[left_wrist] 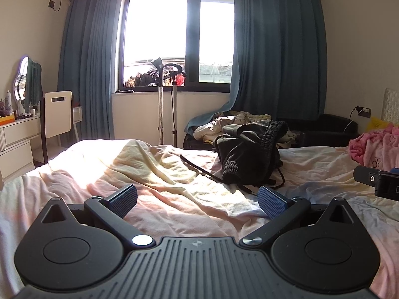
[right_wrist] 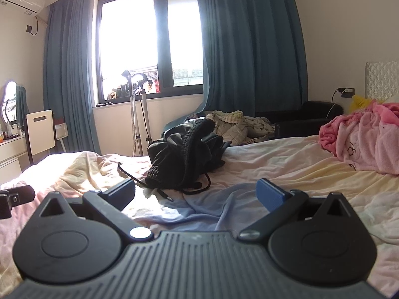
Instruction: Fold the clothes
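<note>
A crumpled black garment (left_wrist: 249,154) with a ribbed waistband and loose drawcords lies in a heap on the bed, ahead of both grippers; it also shows in the right wrist view (right_wrist: 184,157). My left gripper (left_wrist: 198,200) is open and empty, low over the sheet, short of the garment. My right gripper (right_wrist: 197,194) is open and empty, also short of the garment. The right gripper's body shows at the right edge of the left wrist view (left_wrist: 379,182). A pink garment (right_wrist: 366,139) lies bunched at the bed's right side.
The bed (left_wrist: 149,174) has a rumpled pale pink and cream sheet. Beyond it are a pile of light clothes (left_wrist: 232,124) on a dark seat, a garment steamer stand (left_wrist: 162,99), blue curtains, a window, and a white desk with chair (left_wrist: 56,114) at left.
</note>
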Motion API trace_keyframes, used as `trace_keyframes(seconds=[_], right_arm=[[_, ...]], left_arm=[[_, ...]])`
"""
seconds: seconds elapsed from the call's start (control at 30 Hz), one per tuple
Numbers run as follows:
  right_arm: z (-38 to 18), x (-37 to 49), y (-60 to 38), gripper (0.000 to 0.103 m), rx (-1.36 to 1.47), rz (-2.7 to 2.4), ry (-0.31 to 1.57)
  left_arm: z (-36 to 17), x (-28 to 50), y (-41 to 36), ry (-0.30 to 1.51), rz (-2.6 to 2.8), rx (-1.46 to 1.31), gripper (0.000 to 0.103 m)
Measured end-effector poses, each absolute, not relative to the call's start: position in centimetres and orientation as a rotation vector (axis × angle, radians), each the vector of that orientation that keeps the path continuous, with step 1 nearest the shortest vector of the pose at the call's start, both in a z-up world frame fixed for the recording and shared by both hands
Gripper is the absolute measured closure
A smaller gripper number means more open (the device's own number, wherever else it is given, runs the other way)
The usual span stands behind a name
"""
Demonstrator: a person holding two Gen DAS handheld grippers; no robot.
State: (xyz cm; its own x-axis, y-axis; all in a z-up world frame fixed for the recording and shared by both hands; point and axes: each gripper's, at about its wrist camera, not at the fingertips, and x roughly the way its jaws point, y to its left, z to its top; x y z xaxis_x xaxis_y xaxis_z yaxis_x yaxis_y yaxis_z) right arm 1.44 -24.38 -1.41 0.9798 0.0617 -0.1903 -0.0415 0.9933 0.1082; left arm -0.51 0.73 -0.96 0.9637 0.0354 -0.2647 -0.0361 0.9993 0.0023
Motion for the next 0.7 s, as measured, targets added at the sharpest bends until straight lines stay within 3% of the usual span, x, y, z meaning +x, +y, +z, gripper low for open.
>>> trace_keyframes(seconds=[0.4, 0.7], right_arm=[[-2.4, 2.6, -24.9, 0.0, 0.141, -0.02, 0.175], [-3.0, 4.0, -26.8, 0.0, 0.217, -0.084, 0.197]], left_arm=[[-0.8, -0.1, 0.3, 0.242, -0.001, 0.027, 0.0], [-0.1, 5.0, -2.6, 0.266, -0.057, 0.15, 0.0]])
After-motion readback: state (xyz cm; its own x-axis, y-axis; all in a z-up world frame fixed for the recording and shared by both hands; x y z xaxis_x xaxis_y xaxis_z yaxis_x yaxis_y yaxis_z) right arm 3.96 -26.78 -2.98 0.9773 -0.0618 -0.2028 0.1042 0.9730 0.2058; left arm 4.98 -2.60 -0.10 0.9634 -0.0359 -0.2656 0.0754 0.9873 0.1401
